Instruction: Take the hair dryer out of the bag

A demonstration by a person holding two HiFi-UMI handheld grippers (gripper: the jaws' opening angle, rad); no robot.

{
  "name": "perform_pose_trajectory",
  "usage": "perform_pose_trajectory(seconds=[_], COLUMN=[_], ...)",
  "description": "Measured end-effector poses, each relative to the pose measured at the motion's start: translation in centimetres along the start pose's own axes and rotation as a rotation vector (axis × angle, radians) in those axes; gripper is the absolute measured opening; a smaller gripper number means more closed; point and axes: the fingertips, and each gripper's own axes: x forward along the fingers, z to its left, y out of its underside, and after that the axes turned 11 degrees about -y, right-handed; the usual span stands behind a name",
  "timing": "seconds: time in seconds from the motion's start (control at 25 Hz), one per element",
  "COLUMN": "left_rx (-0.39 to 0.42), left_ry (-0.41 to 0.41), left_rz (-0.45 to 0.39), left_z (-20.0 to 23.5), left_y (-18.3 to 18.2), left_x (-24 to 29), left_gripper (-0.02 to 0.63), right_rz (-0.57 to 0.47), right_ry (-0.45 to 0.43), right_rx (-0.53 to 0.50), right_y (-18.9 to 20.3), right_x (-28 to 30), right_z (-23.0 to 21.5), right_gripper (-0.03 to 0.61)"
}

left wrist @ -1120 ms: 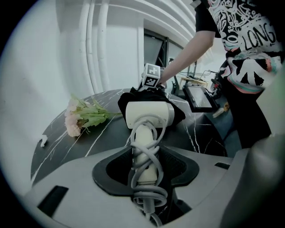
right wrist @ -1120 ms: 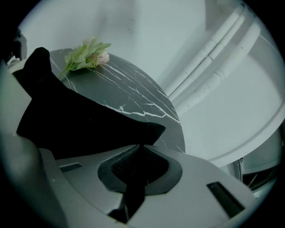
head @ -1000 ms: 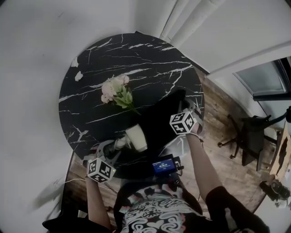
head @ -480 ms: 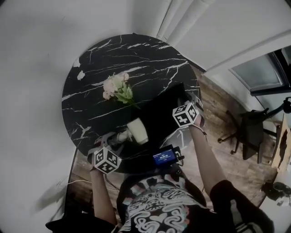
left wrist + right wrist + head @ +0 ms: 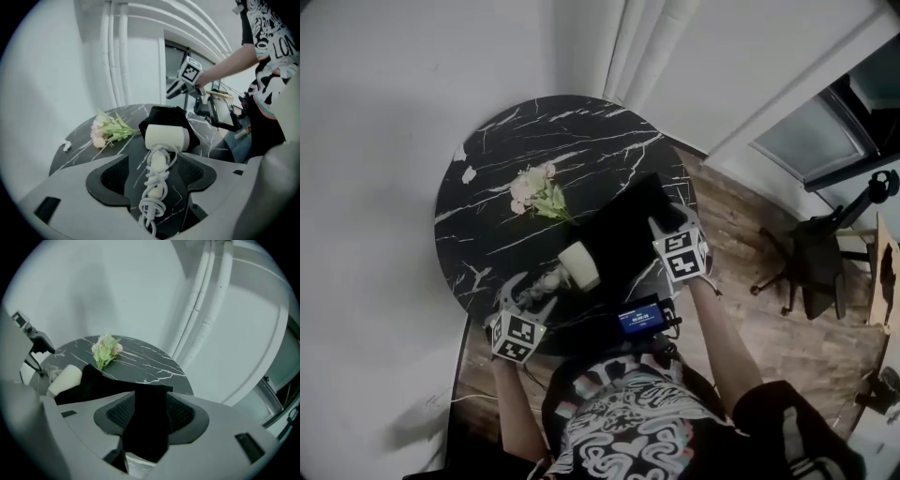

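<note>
Cream hair dryer (image 5: 166,137) lies loose before the left gripper (image 5: 156,163), between spread jaws that have just been opening.

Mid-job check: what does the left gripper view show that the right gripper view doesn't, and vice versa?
Left gripper view only: the white cord coiled round the handle of the hair dryer, lying between the jaws of the left gripper, which have just been opening and touch nothing. Right gripper view only: an end of the black bag between the jaws of the right gripper, also just opening, pads off it. Both: the dryer's cream barrel, the flowers, the marble table.
</note>
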Motion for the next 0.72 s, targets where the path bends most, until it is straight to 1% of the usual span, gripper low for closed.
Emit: perform_pose_trajectory(seconds=[0.08, 0.12, 0.2, 0.24, 0.28, 0.36, 0.4, 0.48, 0.52, 0.64, 0.72], left_rx=[-0.074, -0.100, -0.120, -0.124, -0.134, -0.188, -0.226, -0.294, -0.320, -0.362, -0.365], left_ry=[-0.066, -0.092, -0.131, -0.147, -0.162, -0.190, -0.204, -0.242, -0.263, -0.323, -0.365], left_rz=[-0.105, -0.155, -0.228, -0.250, -0.266, -0.295, -0.312, -0.343, -0.359, -0.403, -0.406], left_z=[1.4, 2.0, 2.7, 2.7, 2.6, 2.6, 2.6, 2.6, 2.5, 1.9, 1.0], left_y=[-2.2, -3.2, -5.0, -5.8, -6.5, -8.1, -8.9, -10.1, -10.6, -11.7, -12.0], left_x=[-1.6, -2.3, -3.5, -4.0, -4.5, -5.8, -6.4, -7.6, -8.2, -9.9, -10.9], left_gripper=[0.321, 0.296, 0.234, 0.212, 0.193, 0.144, 0.125, 0.057, 0.035, 0.018, 0.018], right_rz=[-0.067, -0.098, -0.143, -0.161, -0.182, -0.246, -0.285, -0.351, -0.372, -0.430, -0.484], right_ry=[-0.042, -0.066, -0.121, -0.149, -0.173, -0.226, -0.258, -0.311, -0.324, -0.340, -0.348], right_rx=[0.061, 0.090, 0.140, 0.163, 0.183, 0.223, 0.246, 0.282, 0.285, 0.261, 0.259], right_y=[-0.6, -0.9, -1.2, -1.3, -1.3, -1.9, -2.4, -2.9, -3.1, -3.7, -4.0], right_x=[-1.7, -2.5, -3.9, -4.6, -5.4, -6.9, -7.6, -9.0, -9.5, -11.2, -12.8], right_z=[1.8, 2.8, 4.7, 5.7, 6.6, 8.0, 8.7, 9.9, 10.3, 12.0, 13.1], right_gripper=[0.169, 0.169, 0.165, 0.159, 0.131, 0.055, 0.038, 0.029, 0.029, 0.026, 0.026])
